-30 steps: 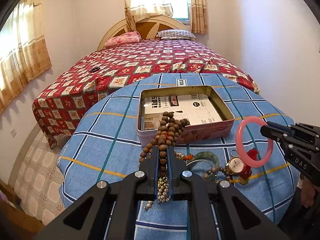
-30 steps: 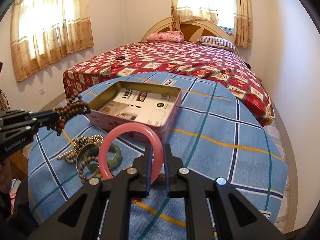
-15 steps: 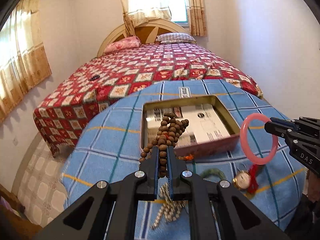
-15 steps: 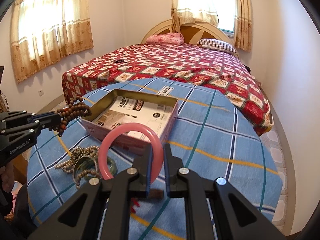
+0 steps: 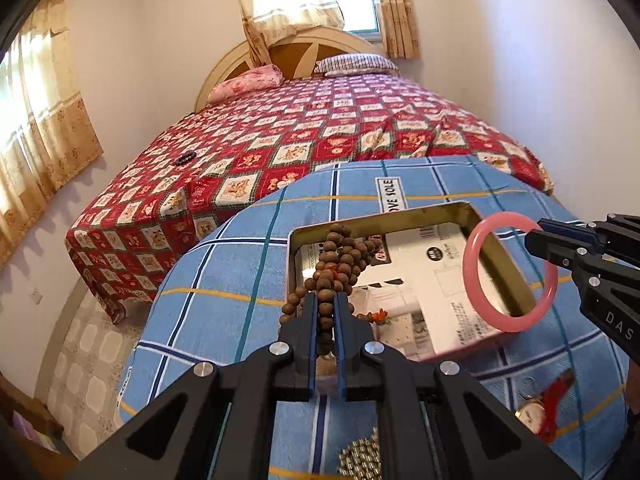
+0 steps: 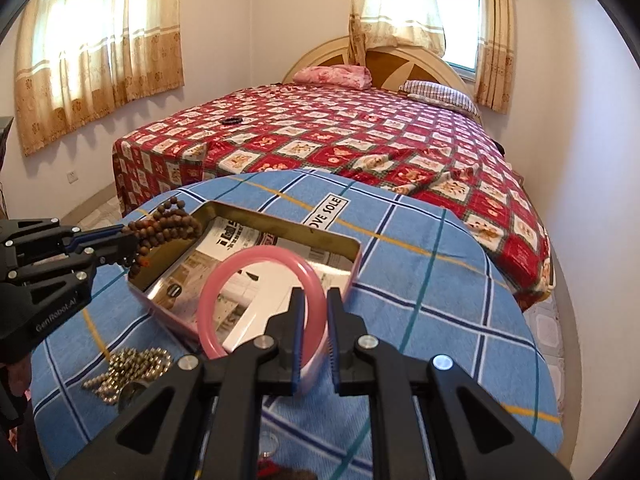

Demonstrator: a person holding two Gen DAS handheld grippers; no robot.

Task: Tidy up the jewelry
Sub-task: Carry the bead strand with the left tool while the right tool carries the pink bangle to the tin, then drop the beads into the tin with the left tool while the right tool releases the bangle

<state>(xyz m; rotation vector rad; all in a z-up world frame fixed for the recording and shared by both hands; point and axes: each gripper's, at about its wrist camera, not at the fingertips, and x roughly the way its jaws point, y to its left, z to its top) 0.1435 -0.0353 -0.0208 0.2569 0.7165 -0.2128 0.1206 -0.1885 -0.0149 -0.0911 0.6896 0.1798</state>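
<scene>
Jewelry is only partly sorted here, judging by what lies where. At the left, the left gripper [image 5: 325,308] is clenched on a string of round brown wooden beads [image 5: 340,258], and holds the bunch in the air over the near left corner of the open rectangular pink tin box [image 5: 468,210]; the beads hang above the rim and are not yet inside. The box itself, standing on the blue checked tablecloth [image 5: 224,272], holds only printed paper as far as I can see, so nothing seems to be stowed yet.

Further right, the right gripper [image 6: 314,312] is closed on the rim of a smooth pink ring bangle [image 6: 260,258], gripping it upright above the near right side of the same box. It too is airborne, not released.

Left on the cloth near the box are a heap of small pale metallic beads [image 6: 132,364] and, at the far right, a small gold-rimmed watch [image 5: 530,412] beside a red tasseled piece [image 5: 558,394], which is blurred, so its kind is uncertain. These remain to be put away after the two held pieces are set down.
</scene>
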